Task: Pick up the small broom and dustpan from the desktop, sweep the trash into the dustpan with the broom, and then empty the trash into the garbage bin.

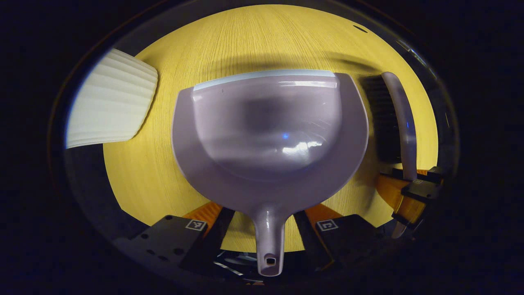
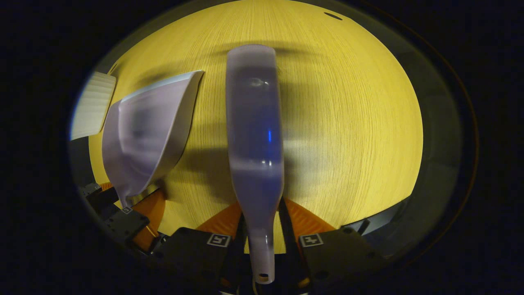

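Both tools seem picked up: the left gripper point(image 1: 268, 227) has its jaws around the dustpan point(image 1: 268, 135) handle at frame centre, the right gripper point(image 2: 262, 241) clamps the broom point(image 2: 254, 123), and with no trash visible on the desk point(image 2: 348, 123), emptying into the white ribbed bin point(image 1: 110, 102) at upper left probably remains.

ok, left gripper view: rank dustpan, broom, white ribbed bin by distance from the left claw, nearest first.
1. dustpan: its handle sits between the left claw fingers, pan straight ahead.
2. broom: off to the right, beside the dustpan, held in the right claw.
3. white ribbed bin: upper left, at the table edge; only a little farther than the broom.
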